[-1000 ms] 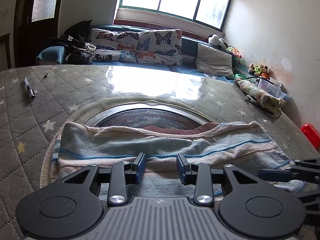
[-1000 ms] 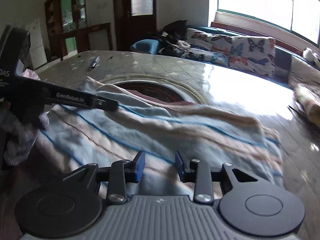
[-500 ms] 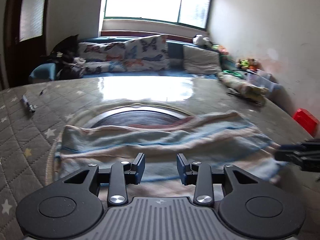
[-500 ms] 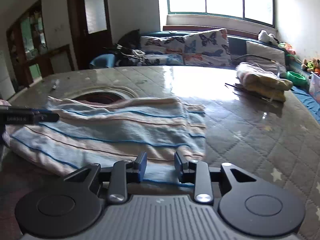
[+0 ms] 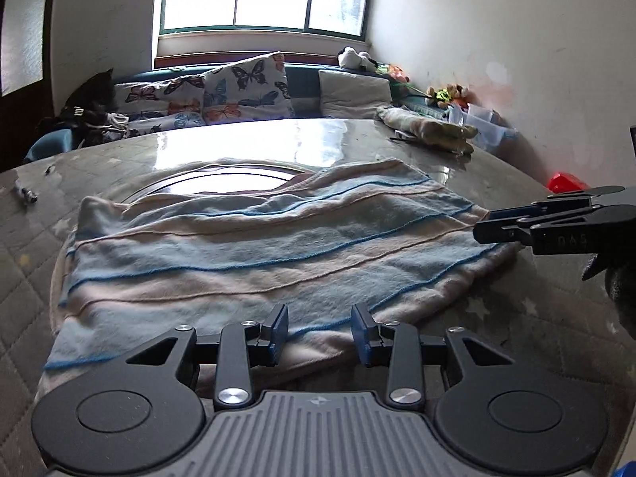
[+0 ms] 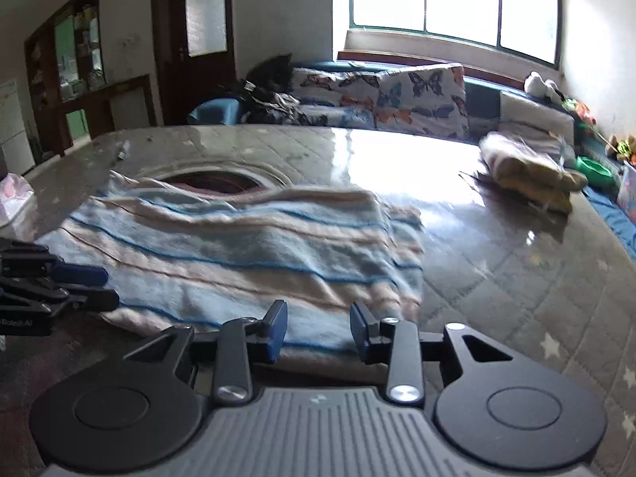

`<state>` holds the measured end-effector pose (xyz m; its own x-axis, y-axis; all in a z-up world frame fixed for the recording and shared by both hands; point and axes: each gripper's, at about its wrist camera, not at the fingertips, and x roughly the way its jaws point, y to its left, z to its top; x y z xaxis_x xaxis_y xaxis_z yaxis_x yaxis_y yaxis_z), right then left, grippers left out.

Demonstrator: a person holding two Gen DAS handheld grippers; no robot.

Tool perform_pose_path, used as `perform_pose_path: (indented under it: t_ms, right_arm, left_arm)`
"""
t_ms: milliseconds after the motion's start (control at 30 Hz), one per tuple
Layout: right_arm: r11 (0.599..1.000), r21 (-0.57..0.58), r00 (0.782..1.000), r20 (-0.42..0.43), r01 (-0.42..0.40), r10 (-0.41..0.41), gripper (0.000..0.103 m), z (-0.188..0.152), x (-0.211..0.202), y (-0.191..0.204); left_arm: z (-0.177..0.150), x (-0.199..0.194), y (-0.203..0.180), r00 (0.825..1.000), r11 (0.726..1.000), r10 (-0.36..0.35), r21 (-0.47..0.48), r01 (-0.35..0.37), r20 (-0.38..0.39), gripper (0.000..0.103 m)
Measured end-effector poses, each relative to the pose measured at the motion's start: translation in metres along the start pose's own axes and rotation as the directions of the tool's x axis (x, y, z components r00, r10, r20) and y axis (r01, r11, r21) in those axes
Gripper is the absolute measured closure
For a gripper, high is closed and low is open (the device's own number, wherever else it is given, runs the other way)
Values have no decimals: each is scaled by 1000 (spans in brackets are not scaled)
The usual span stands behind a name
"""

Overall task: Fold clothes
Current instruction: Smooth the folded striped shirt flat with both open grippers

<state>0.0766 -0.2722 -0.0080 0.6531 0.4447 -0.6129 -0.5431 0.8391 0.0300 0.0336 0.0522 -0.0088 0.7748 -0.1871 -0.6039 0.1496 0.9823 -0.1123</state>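
A pale blue and cream striped cloth (image 5: 262,246) lies folded on the quilted table, also in the right wrist view (image 6: 246,254). My left gripper (image 5: 320,332) is open and empty, just above the cloth's near edge. My right gripper (image 6: 318,330) is open and empty, over the cloth's near right part. The right gripper also shows in the left wrist view (image 5: 556,222) at the cloth's right corner. The left gripper shows in the right wrist view (image 6: 59,286) at the cloth's left edge.
A round inset (image 5: 214,183) in the table lies partly under the cloth. A folded yellowish cloth (image 6: 532,171) sits at the table's far right. A pen (image 5: 26,194) lies far left. A sofa with butterfly cushions (image 5: 238,95) stands behind the table.
Both grippers have drawn back and apart from the cloth. The left view has swung right, the right view has swung toward the table's right side. The cloth lies flatter.
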Motion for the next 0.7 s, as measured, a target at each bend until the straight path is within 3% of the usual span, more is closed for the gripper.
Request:
perform_pose_path:
  t_ms: [167,367,567,700]
  right_arm:
    - [1000,4,999,-21,-30,30,67,-1,14,9]
    - [999,52,999,-46,-12,14,67,-7,14,-6]
    - [1000,15,999,-30,-21,22,66,13,14,-3]
    - [1000,10,999,-20,-27,27,61,38,38,0]
  left_arm:
    - [-8,-17,22,1000,997,27,-67,-26,8,65]
    - [-15,-40,51,997,986,70,-155,-67,12,65]
    - [-8,-52,77,993,969,108,-225,-97,38,63]
    - [-7,-47,85,994,964,109,-246,-99,27,63]
